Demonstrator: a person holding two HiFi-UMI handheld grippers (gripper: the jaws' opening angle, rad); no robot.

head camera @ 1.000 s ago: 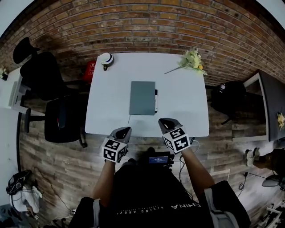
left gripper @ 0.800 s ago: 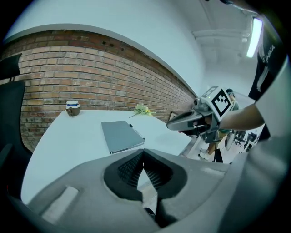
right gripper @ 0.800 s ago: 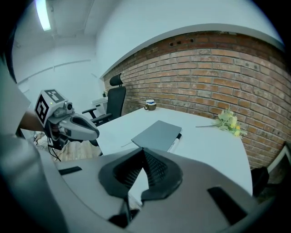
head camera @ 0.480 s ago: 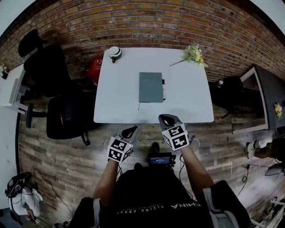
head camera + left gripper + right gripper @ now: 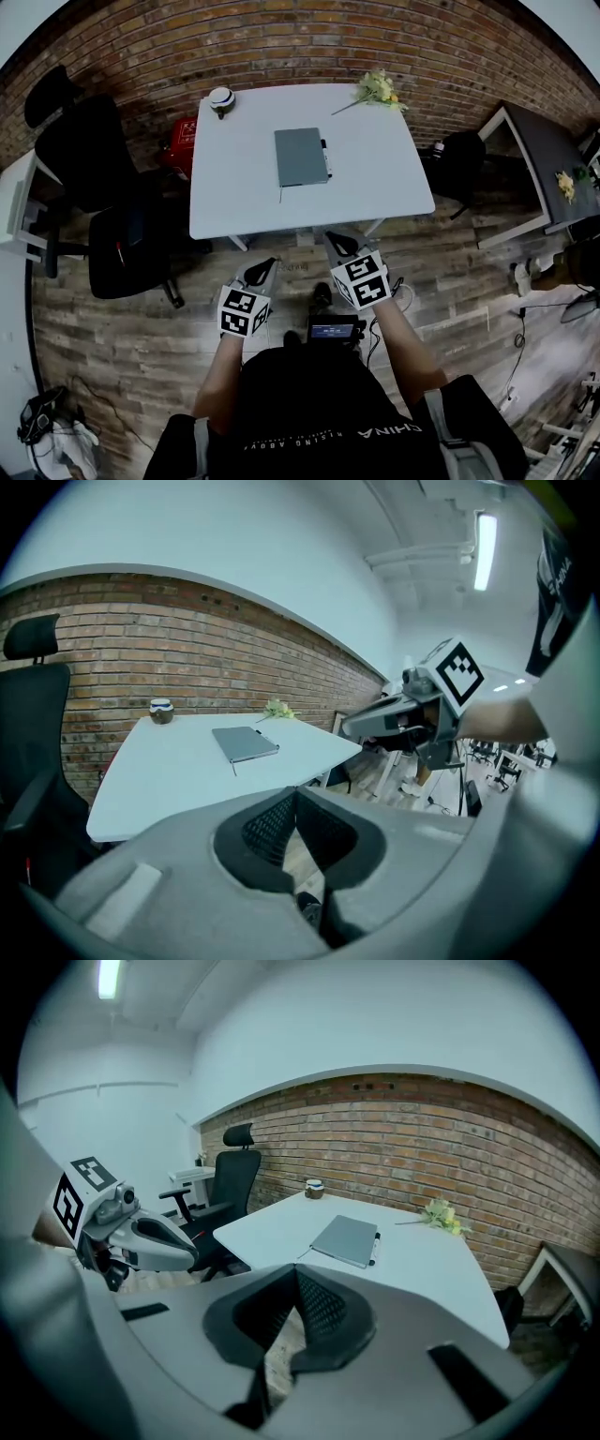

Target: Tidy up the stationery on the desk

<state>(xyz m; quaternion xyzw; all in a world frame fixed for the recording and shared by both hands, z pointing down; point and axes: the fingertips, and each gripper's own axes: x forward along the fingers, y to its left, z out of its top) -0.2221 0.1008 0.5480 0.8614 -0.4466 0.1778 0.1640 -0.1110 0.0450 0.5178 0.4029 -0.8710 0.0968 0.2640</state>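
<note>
Grey notebook (image 5: 300,157) and pen (image 5: 325,157) on desk (image 5: 234,192)

The notebook (image 5: 300,157) is grey, the desk (image 5: 234,197) white (the pen (image 5: 326,157) dark), the brick wall (image 5: 300,42) red-brown

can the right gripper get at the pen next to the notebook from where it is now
Probably not yet: the right gripper, jaws shut, hangs over the floor short of the table, and the pen lies mid-table beside the notebook. Nothing blocks the path.

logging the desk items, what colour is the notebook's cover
Grey-green, plain cover; the notebook shows best in the head view.
</note>
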